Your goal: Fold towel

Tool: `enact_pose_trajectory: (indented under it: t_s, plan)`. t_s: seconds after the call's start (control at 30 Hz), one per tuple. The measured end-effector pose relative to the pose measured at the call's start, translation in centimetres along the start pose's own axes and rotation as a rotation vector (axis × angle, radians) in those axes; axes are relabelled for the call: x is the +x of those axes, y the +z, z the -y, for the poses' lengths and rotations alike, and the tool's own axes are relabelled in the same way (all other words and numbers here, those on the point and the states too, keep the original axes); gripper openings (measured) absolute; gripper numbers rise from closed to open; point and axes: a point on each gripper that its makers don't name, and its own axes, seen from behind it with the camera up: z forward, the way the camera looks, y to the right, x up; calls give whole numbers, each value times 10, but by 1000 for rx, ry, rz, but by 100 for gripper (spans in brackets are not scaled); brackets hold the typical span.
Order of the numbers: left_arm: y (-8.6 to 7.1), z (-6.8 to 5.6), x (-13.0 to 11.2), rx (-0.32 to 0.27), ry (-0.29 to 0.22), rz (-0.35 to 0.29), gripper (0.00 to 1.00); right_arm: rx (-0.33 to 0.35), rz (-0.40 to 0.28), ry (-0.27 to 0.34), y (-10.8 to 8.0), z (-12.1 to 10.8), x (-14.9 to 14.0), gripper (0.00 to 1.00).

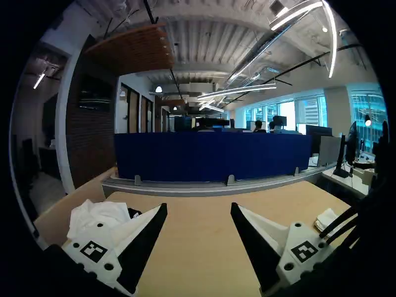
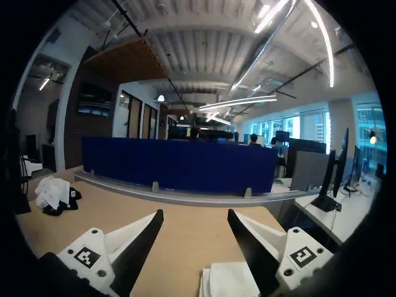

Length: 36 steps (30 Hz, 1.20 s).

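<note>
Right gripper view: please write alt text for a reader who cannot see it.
The right gripper is open above a wooden table, with a white towel lying on it by one finger. A blue partition stands behind.

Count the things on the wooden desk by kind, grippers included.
Crumpled white cloth: 1
Black item beside it: 1
Folded white towel: 1
Grippers: 2, left gripper and right gripper
Total: 5
</note>
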Motion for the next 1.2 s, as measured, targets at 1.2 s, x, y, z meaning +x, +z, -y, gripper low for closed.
enact_pose_trajectory:
  t_s: [1.2]
  plan:
    - [29,49,-85,48,33,-147,95,-43,23,5,28,72,12,100]
